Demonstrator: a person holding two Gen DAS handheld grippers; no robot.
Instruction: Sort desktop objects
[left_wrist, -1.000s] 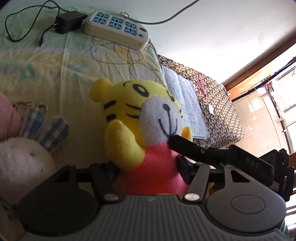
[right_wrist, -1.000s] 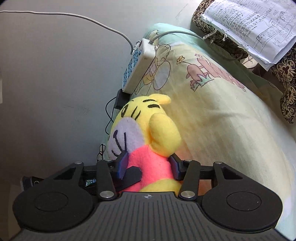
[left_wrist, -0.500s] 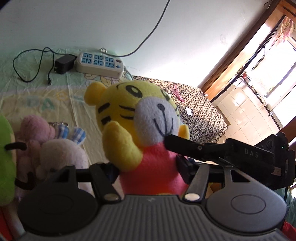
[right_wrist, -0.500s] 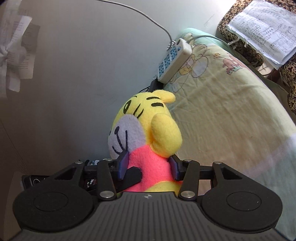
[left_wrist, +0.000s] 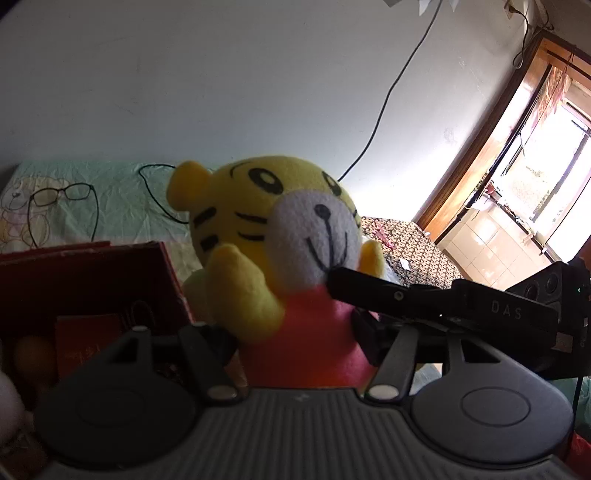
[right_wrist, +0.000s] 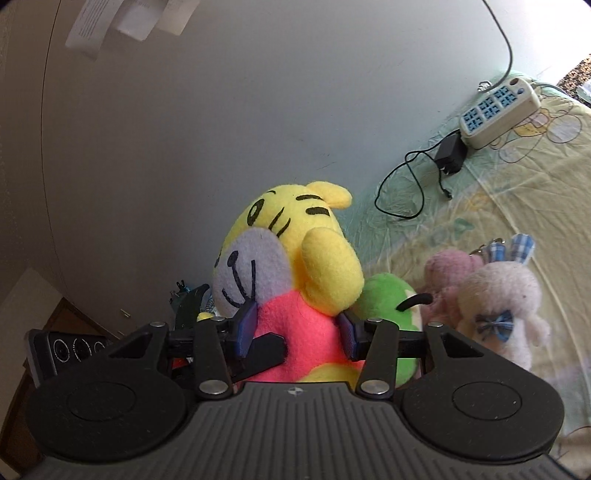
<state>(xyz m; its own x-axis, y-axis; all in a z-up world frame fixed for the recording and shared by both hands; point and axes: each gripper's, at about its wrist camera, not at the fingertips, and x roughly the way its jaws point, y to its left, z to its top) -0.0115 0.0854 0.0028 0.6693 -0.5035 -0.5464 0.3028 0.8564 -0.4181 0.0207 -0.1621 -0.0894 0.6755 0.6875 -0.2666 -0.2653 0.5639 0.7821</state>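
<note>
Tiger plush (left_wrist: 280, 236) fills the left wrist view, its pink body pinched between the narrowly set jaws of the left gripper (left_wrist: 295, 332), above a red box (left_wrist: 92, 280) holding small items; glasses (left_wrist: 61, 194) lie on the sheet beyond. From the right wrist view, the right gripper (right_wrist: 295, 328) also clamps that pink body at mid-width, with a green plush (right_wrist: 388, 299) and white rabbit plush (right_wrist: 498, 295) beside. Soft fabric may slip if either hand pulls unevenly.
</note>
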